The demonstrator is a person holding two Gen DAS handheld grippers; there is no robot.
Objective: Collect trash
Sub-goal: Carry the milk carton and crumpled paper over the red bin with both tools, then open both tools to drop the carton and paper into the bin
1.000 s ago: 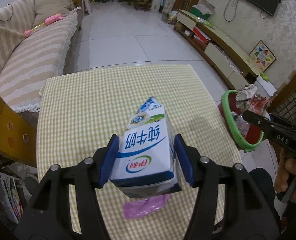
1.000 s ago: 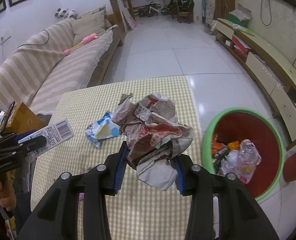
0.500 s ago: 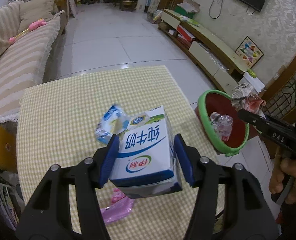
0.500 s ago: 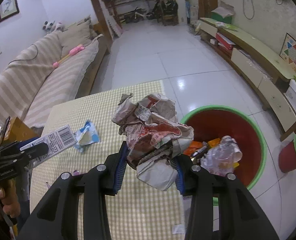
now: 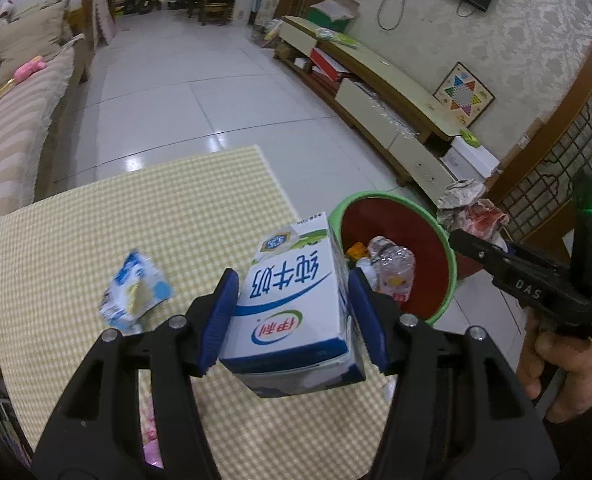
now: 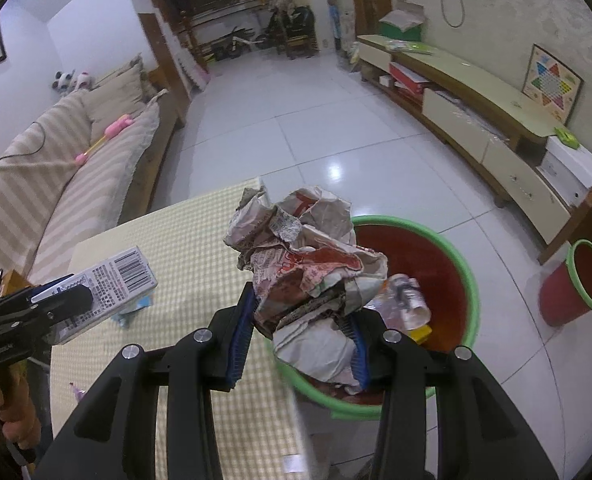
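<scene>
My left gripper [image 5: 294, 316] is shut on a white and blue milk carton [image 5: 292, 304], held above the right edge of the checked table [image 5: 136, 216]. My right gripper [image 6: 301, 340] is shut on a crumpled newspaper ball [image 6: 307, 264], held over the near rim of the red bin with a green rim [image 6: 447, 248]. The bin [image 5: 399, 236] stands on the floor right of the table and holds a plastic bottle [image 5: 391, 268] and other trash. The carton also shows in the right wrist view [image 6: 112, 284], and the paper ball in the left wrist view [image 5: 471, 208].
A crumpled blue and white wrapper [image 5: 136, 292] lies on the table. A pink bag [image 5: 152, 436] lies near the table's front edge. A smaller red bin [image 6: 571, 284] stands on the floor at right. A striped sofa [image 6: 56, 172] is at left, a low TV cabinet [image 6: 475, 120] at right.
Both grippers have moved right with their loads. The bin has come closer in both views, and the paper ball now hangs over its near rim.
</scene>
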